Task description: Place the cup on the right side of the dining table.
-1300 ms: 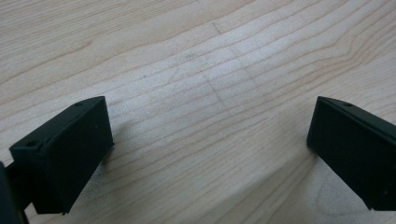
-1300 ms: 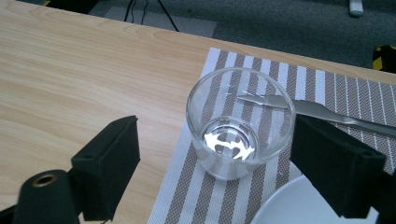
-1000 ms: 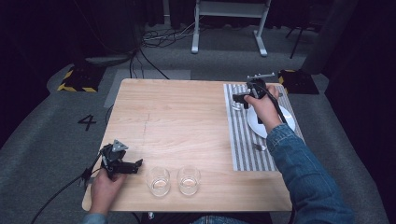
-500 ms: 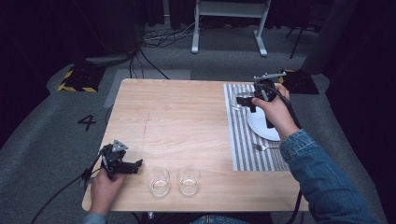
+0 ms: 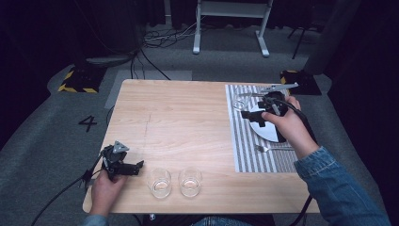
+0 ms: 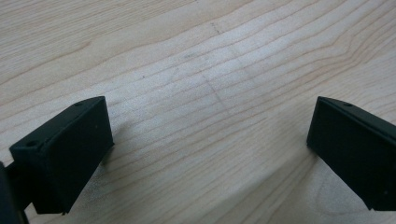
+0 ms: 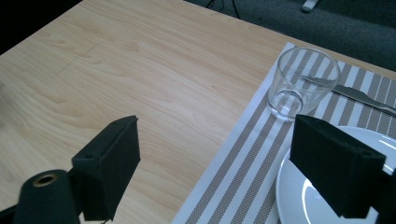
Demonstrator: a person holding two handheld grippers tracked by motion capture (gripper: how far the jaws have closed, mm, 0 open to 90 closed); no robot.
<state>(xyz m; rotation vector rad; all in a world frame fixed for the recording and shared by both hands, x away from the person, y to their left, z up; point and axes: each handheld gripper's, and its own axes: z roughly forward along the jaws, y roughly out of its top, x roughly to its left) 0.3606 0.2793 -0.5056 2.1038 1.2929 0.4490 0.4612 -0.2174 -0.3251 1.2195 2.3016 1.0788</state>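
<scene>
An empty clear glass (image 7: pixel 301 84) is seen standing upright on the striped placemat (image 7: pixel 243 163), just ahead of the right tongs (image 7: pixel 231 170), whose jaws are spread wide with nothing between them. A white plate (image 7: pixel 327 196), bare where visible, is set beneath the right tongs' jaw, and a knife (image 7: pixel 359 95) is laid behind the glass. The left tongs (image 6: pixel 210 154) are held released over bare wood, low above the tabletop (image 5: pixel 188 122). Two more empty glasses (image 5: pixel 160 182) (image 5: pixel 190 181) are placed just beside the left tongs (image 5: pixel 123 165), near the tabletop's front edge. A fork (image 5: pixel 273 149) is laid close by the right hand (image 5: pixel 289 125). Grey carpet (image 5: pixel 51 141), cables and a white stand are seen beyond.
</scene>
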